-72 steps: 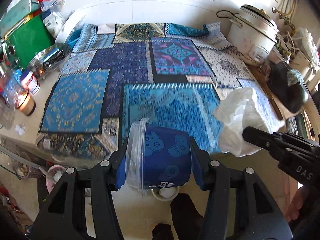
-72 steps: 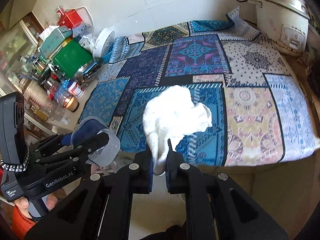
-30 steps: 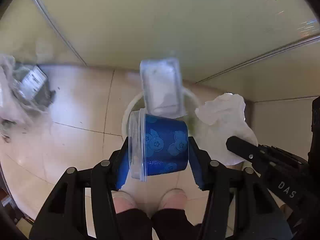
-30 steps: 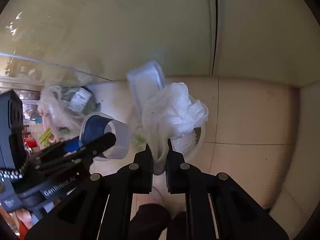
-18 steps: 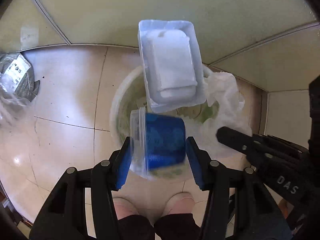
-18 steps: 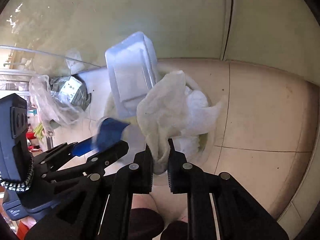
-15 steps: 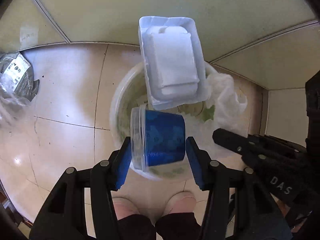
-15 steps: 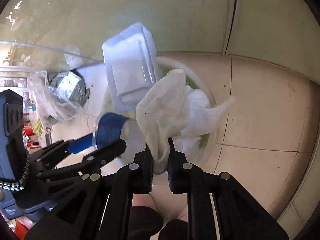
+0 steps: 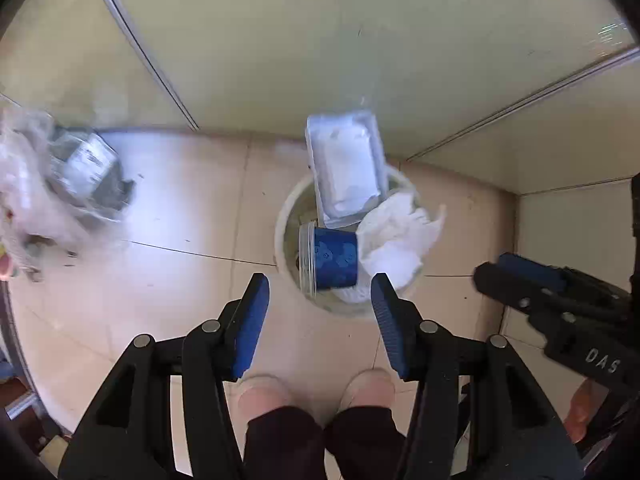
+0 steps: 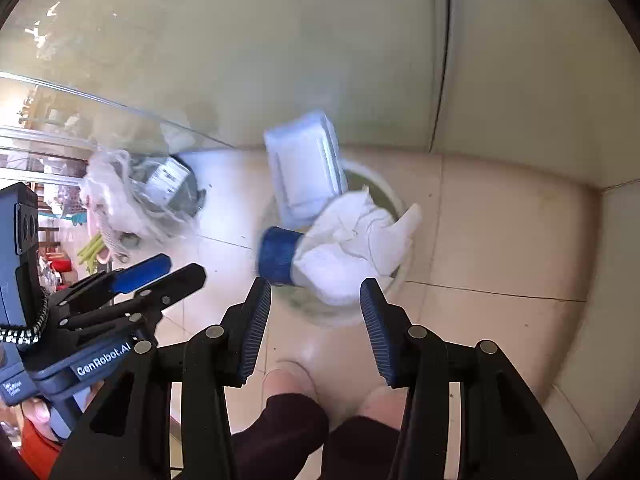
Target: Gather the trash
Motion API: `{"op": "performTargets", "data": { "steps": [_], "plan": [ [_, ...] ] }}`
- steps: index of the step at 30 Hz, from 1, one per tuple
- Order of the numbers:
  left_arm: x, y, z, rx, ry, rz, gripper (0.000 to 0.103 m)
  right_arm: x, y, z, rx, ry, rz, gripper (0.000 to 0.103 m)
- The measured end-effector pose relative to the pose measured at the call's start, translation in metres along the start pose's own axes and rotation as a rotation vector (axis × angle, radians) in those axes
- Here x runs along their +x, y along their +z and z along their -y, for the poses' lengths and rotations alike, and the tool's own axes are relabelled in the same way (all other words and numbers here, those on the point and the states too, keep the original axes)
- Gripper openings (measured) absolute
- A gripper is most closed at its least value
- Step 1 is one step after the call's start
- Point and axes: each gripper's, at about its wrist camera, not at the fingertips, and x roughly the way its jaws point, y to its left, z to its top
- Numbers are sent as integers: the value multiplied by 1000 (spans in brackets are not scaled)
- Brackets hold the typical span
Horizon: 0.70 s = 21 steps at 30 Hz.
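A round pale bin [image 9: 282,240] stands on the tiled floor below me. In it lie a blue cup [image 9: 334,258] on its side, a crumpled white tissue [image 9: 396,240] and a clear plastic tray [image 9: 346,176] leaning on the far rim. The right wrist view shows the same bin [image 10: 394,280], cup [image 10: 278,256], tissue [image 10: 352,248] and tray [image 10: 304,172]. My left gripper [image 9: 320,320] is open and empty above the bin. My right gripper [image 10: 314,324] is open and empty above it too.
A heap of clear plastic bags with packets [image 9: 60,184] lies on the floor at the left, by a glass panel [image 10: 120,80]. The person's feet [image 9: 316,396] stand just before the bin. A pale wall corner [image 9: 516,196] rises at the right.
Both grippers opened and let go. The blue cup and the tissue dropped into the bin, and both grippers have risen above it.
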Motion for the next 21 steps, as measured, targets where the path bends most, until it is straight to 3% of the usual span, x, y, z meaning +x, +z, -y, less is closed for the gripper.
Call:
{"op": "performTargets", "data": {
  "steps": [5,10,15,18,21],
  "plan": [
    [-117,-6,18,28,24,86,52,-113,-9,-39,-34,-37,99,43],
    [-273,-23,49,43,23,241,52,-256,-23,-89,-91,-64,246,43],
    [-428,-44,79,65,-2,444,52,-402,-52,-143,-164,-94,462,43],
    [-516,-66,89,90,-34,575,52,-473,-76,-172,-192,-104,603,43],
    [-588,-95,98,139,-20,711,52,-535,-110,-198,-227,-89,778,43]
  ]
}}
